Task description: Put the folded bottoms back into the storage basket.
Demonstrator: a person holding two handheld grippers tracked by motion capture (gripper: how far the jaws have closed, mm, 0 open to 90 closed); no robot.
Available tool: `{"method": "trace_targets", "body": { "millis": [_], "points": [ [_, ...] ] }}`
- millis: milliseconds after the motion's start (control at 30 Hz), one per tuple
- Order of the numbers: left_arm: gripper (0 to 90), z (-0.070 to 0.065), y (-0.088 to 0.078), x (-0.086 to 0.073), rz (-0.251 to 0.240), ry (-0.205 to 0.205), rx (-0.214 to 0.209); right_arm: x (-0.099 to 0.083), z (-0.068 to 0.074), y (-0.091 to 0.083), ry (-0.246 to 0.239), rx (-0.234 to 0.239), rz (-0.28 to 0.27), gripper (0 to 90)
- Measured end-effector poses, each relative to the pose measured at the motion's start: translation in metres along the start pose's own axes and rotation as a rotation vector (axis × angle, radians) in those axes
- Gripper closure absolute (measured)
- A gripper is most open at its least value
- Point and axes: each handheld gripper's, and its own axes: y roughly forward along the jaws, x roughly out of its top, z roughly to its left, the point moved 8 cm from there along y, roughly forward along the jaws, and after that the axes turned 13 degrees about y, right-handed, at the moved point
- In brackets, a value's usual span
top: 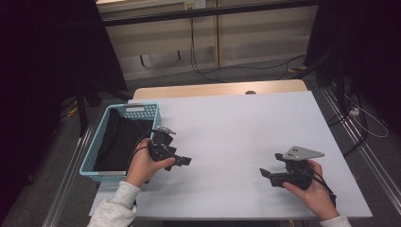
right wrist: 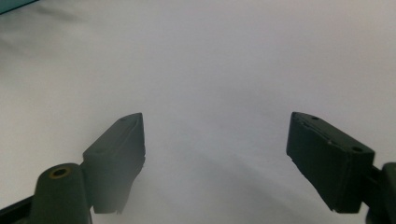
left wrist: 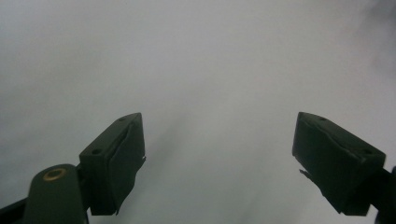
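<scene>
My left gripper (top: 183, 161) sits in the person's left hand just right of a turquoise basket (top: 91, 158) and points right over the white table (top: 227, 123). Its jaws stand wide apart with only bare tabletop between them in the left gripper view (left wrist: 218, 126). My right gripper (top: 269, 164), with a grey three-cornered plate on top, rests in the right hand near the table's front right and points left. Its jaws also stand wide apart over bare white surface (right wrist: 217, 123). A black cloth (top: 120, 142) lies inside the basket.
The basket stands at the table's left edge. A sliver of its turquoise rim (right wrist: 14, 3) shows at the top left of the right gripper view. Beyond the table's far edge lie cables (top: 208, 71) on the floor, and dark curtains hang at both sides.
</scene>
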Motion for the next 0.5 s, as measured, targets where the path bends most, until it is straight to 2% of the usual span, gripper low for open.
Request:
{"method": "trace_targets", "body": {
  "millis": [33,267,433,500],
  "points": [
    [17.0,-0.001,0.001,-0.001,-0.002,-0.010,-0.002,0.000,-0.001,0.000,-0.001,-0.002,-0.001,18.5],
    [16.2,-0.003,0.005,-0.009,0.000,-0.004,-0.014,0.001,-0.001,-0.002,0.005,-0.002,-0.006,18.6],
    [15.9,-0.005,0.006,-0.011,-0.011,0.003,-0.018,-0.002,-0.001,-0.002,0.002,-0.002,0.000,18.6],
    [15.8,-0.006,0.006,-0.011,-0.022,-0.005,-0.020,-0.002,-0.002,-0.004,0.006,-0.001,-0.001,18.7]
  ]
}}
